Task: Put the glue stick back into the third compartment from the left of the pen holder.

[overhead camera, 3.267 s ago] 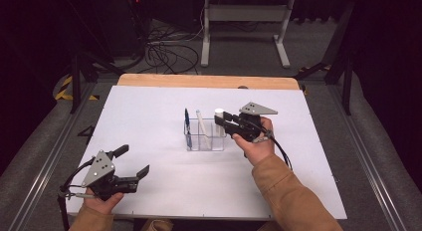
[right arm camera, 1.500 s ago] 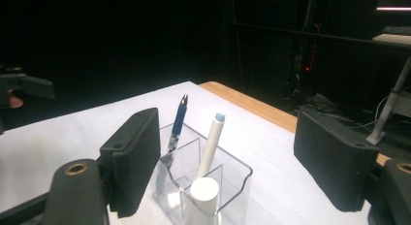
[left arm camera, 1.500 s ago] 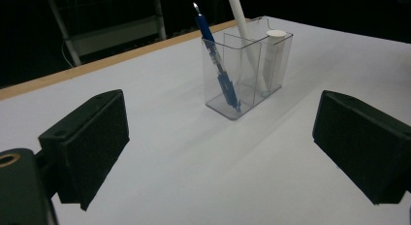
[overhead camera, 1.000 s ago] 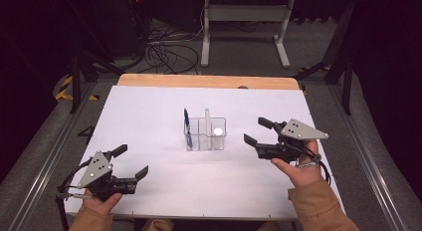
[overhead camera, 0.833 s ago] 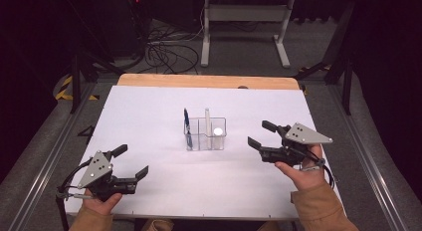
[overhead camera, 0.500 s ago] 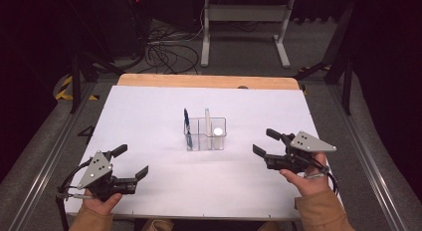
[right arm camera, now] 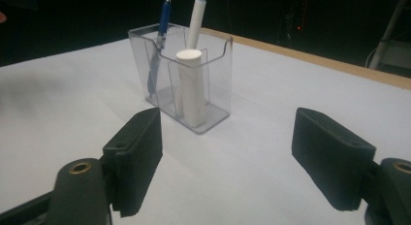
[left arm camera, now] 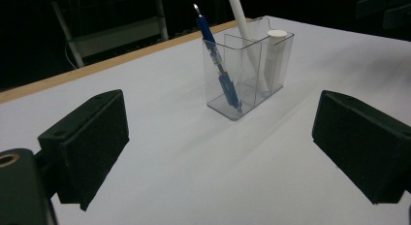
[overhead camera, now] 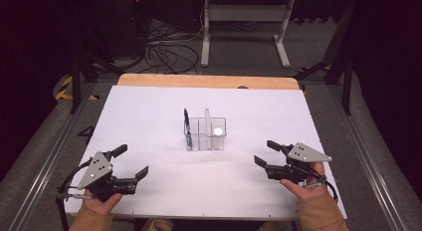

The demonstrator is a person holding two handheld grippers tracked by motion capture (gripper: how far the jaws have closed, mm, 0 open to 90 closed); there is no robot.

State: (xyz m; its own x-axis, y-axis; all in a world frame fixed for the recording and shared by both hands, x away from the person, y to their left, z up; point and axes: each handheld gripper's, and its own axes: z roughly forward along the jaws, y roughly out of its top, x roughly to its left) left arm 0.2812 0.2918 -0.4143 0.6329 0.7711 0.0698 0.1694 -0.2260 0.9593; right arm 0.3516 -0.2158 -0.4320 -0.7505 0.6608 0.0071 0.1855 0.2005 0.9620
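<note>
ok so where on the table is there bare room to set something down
Bare white table lies left and right of the clear organizer, behind it up to the wooden edge, and in front, between the left claw and right claw. The only crowded spots are the organizer and the near corners under the hands.

From my feed the holder (right arm camera: 194,84) looks like clear glossy plastic, sitting on a matt white sheet (overhead camera: 149,126) that reads like paper. Bare smooth wood (overhead camera: 199,80) along the far table edge, and my gripper pads (right arm camera: 140,152) look matt black and finely ribbed.

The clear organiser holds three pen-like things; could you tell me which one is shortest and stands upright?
The stubby white cylinder, in the compartment nearest the right gripper. The blue pen and white marker are taller and lean.
</note>
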